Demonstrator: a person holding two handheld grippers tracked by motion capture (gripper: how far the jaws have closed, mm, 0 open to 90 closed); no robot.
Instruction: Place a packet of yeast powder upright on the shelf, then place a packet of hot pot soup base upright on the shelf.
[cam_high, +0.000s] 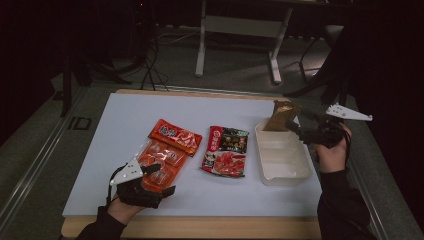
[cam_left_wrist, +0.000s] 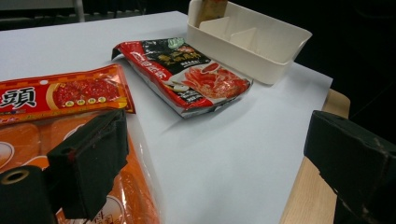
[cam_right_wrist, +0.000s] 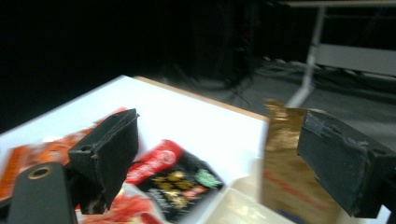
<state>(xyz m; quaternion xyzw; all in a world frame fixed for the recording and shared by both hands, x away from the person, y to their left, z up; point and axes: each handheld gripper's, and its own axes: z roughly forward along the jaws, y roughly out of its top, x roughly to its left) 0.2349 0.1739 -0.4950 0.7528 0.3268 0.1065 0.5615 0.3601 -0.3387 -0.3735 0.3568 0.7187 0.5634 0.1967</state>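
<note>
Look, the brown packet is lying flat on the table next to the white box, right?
Not quite. The brown packet stands upright inside the white box, in its far compartment, not flat on the table. The high view shows it, with the right gripper open beside it.

On the tabletop (cam_high: 100, 150) in front of you, three things lie in a row. The flat snack pack (cam_high: 167, 152) is on your left, the sauce packet (cam_high: 226, 151) sits in the middle, and the divided tray (cam_high: 282, 172) is on your right. The tall pouch (cam_high: 281, 115) stands in the tray's far compartment. Your left hand-held gripper (cam_high: 162, 179) is at the snack pack's near end; your right hand-held gripper (cam_high: 296, 129) is just beside the pouch, above the tray.
</note>
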